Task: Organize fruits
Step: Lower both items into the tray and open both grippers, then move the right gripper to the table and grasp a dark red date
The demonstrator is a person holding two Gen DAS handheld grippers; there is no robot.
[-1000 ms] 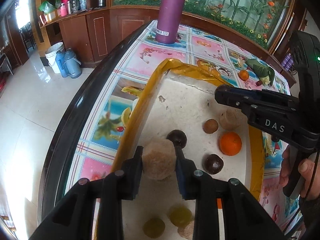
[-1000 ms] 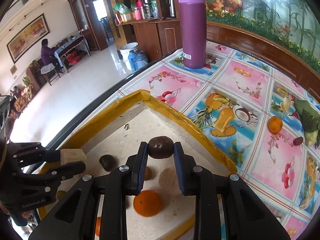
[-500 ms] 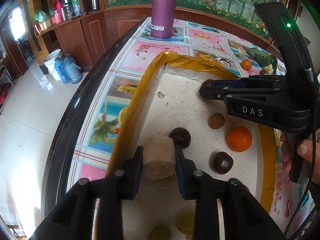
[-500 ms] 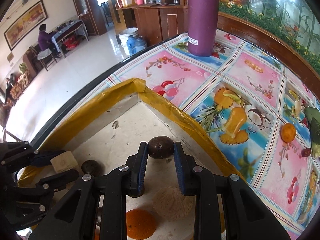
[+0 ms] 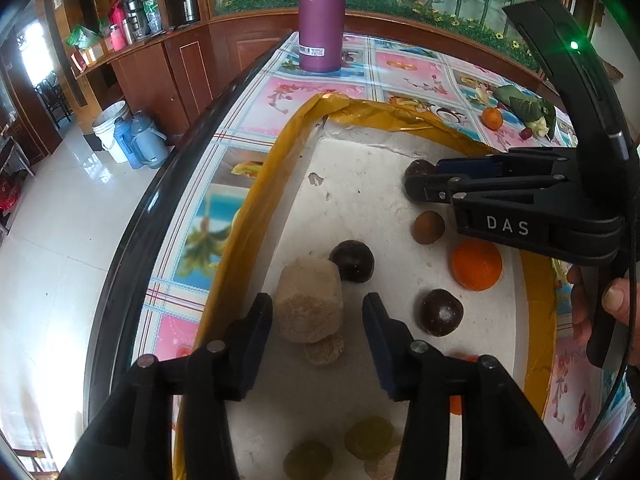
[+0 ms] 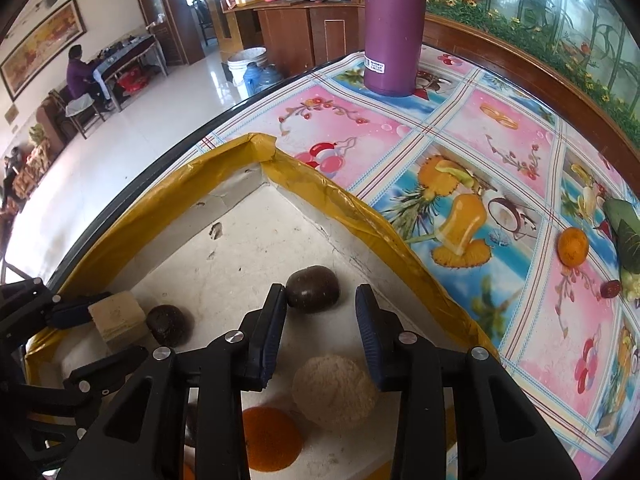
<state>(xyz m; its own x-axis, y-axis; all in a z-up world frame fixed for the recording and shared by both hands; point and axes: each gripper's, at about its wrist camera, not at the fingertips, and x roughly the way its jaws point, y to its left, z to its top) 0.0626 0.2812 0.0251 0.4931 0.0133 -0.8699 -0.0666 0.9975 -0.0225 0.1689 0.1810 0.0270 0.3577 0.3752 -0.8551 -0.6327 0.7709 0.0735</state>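
A white tray with a yellow rim [image 5: 256, 200] holds several fruits. My left gripper [image 5: 318, 312] is open around a tan blocky fruit [image 5: 310, 304] that rests on the tray, next to a dark round fruit [image 5: 352, 261]. My right gripper [image 6: 320, 308] is open; a dark brown round fruit [image 6: 313, 289] lies on the tray floor by its left finger. The right gripper also shows in the left wrist view [image 5: 420, 184]. An orange [image 5: 476, 264], a small brown fruit [image 5: 428, 227] and another dark fruit [image 5: 441, 312] lie in the tray.
A tall purple bottle [image 6: 394, 28] stands on the fruit-patterned tablecloth beyond the tray. An orange [image 6: 573, 246], a small red fruit [image 6: 610, 289] and a green leaf bundle [image 6: 624, 236] lie on the cloth at the right. The table edge [image 5: 132, 240] drops to the floor on the left.
Both grippers have opened. The tan fruit and the dark brown fruit, held before, now rest on the tray. Both grippers moved lower into the tray.
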